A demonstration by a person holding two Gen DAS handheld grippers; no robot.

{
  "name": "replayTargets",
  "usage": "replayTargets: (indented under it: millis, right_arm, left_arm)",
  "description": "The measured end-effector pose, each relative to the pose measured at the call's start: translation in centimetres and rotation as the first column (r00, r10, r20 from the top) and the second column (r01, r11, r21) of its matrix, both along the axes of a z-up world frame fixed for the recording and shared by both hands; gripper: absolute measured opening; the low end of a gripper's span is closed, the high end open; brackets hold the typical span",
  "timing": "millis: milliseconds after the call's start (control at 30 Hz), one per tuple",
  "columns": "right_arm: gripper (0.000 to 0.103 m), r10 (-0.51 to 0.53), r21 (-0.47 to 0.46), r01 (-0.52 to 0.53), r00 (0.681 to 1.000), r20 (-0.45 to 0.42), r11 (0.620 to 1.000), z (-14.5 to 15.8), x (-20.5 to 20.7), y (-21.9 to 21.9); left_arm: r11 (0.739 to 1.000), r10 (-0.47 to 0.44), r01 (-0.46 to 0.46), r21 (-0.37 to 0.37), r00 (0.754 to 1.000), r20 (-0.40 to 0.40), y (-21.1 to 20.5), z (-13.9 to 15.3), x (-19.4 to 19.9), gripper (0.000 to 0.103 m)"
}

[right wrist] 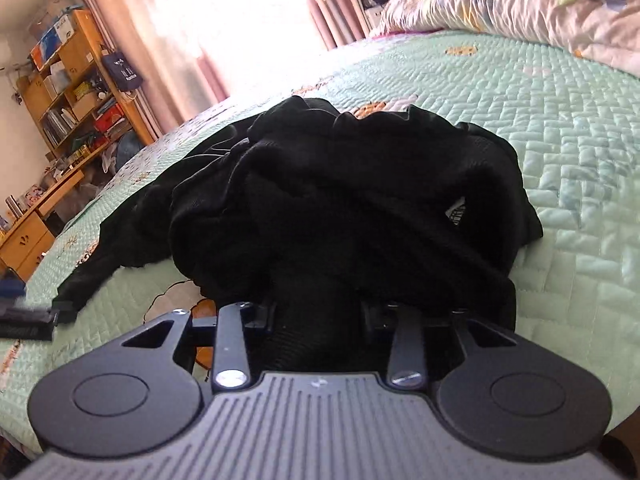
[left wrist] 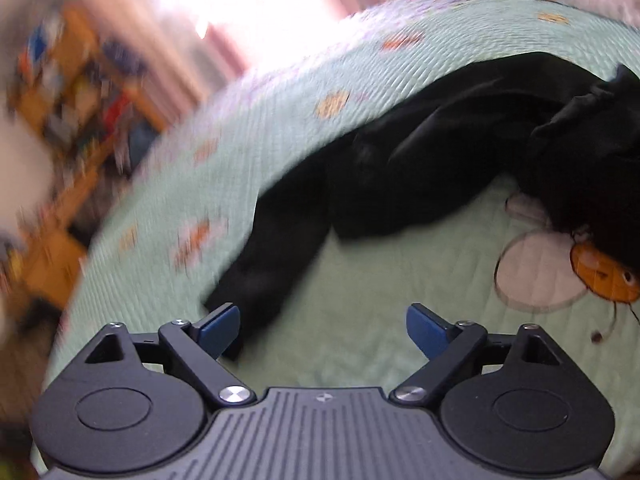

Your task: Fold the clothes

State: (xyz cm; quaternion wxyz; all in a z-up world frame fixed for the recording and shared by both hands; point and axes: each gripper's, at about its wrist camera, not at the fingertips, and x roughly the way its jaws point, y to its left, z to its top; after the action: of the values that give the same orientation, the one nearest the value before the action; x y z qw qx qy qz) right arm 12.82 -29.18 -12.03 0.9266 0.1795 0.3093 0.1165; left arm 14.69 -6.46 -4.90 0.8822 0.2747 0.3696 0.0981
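A black garment (right wrist: 352, 200) lies crumpled on the mint-green quilted bedspread (right wrist: 560, 140). My right gripper (right wrist: 320, 316) is pushed into its near edge. A ribbed fold of black cloth fills the gap between the jaws, and the fingertips are buried under it. In the left wrist view the same garment (left wrist: 440, 152) stretches from the right toward a long narrow end (left wrist: 264, 272). My left gripper (left wrist: 322, 330) stands open just above the bedspread (left wrist: 360, 280). That narrow end reaches its left blue pad (left wrist: 220, 328), and bare quilt shows between the pads.
A rumpled white floral duvet (right wrist: 520, 4) is heaped at the bed's far side. A wooden bookshelf and desk (right wrist: 72, 80) stand beyond the bed's left edge beside pink curtains and a bright window. An orange and white appliqué (left wrist: 560, 268) decorates the quilt.
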Motion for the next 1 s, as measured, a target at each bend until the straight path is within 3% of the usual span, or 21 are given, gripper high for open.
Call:
replayTargets:
  millis: [67,133,267,400,500,700,867,900,933,967,1000]
  right_arm:
    - [0.040,-0.005,0.002,0.005,0.999,0.032,1.000,-0.4,-0.5,0.1]
    - [0.040,-0.006,0.026,0.004,0.999,0.052,1.000,-0.8,-0.7,-0.3]
    - [0.042,-0.009,0.081,0.004,0.998,0.065,0.997,-1.2,-0.5,-1.3]
    - [0.042,-0.003,0.089,-0.004,0.997,0.078,0.996,-1.3,-0.3,-1.5]
    - [0.043,0.000,0.091,-0.008,0.996,0.086,0.996,-1.3,-0.3,-1.5]
    - [0.044,0.002,0.113,-0.013,0.995,0.095,0.993,-1.5,-0.1,-1.8]
    - [0.044,0.002,0.129,-0.015,0.995,0.101,0.992,-1.7,-0.1,-1.9]
    - [0.045,0.002,0.129,-0.016,0.995,0.102,0.992,-1.7,-0.1,-1.9]
    - [0.045,0.003,0.128,-0.016,0.995,0.104,0.992,-1.7,-0.2,-1.8]
    - [0.045,0.003,0.130,-0.017,0.994,0.106,0.991,-1.7,-0.2,-1.8]
    - [0.046,0.003,0.132,-0.018,0.994,0.109,0.991,-1.7,-0.2,-1.8]
  left_arm:
    - [0.989,-0.108,0.104,0.101,0.994,0.028,-2.1,-0.5,0.7,0.091]
    - [0.963,-0.199,0.188,0.195,0.979,0.036,-4.0,-1.2,1.4,0.092]
    - [0.904,-0.302,0.279,0.322,0.953,0.022,-6.5,-2.8,3.6,0.092]
    - [0.877,-0.377,0.363,0.315,0.926,-0.018,-7.0,-4.0,5.7,0.089]
    - [0.870,-0.388,0.382,0.311,0.920,-0.045,-6.7,-4.5,7.3,0.082]
    - [0.842,-0.463,0.448,0.303,0.886,-0.021,-5.7,-5.3,9.3,0.080]
    - [0.806,-0.524,0.539,0.246,0.842,-0.129,-5.6,-6.2,11.3,0.077]
    - [0.800,-0.532,0.550,0.240,0.835,-0.140,-5.7,-6.3,11.4,0.069]
    - [0.803,-0.533,0.555,0.216,0.832,-0.158,-5.8,-6.2,11.6,0.051]
    - [0.813,-0.527,0.555,0.176,0.830,-0.181,-5.9,-6.1,11.7,0.039]
    - [0.828,-0.520,0.547,0.122,0.831,-0.196,-5.9,-5.9,11.7,0.010]
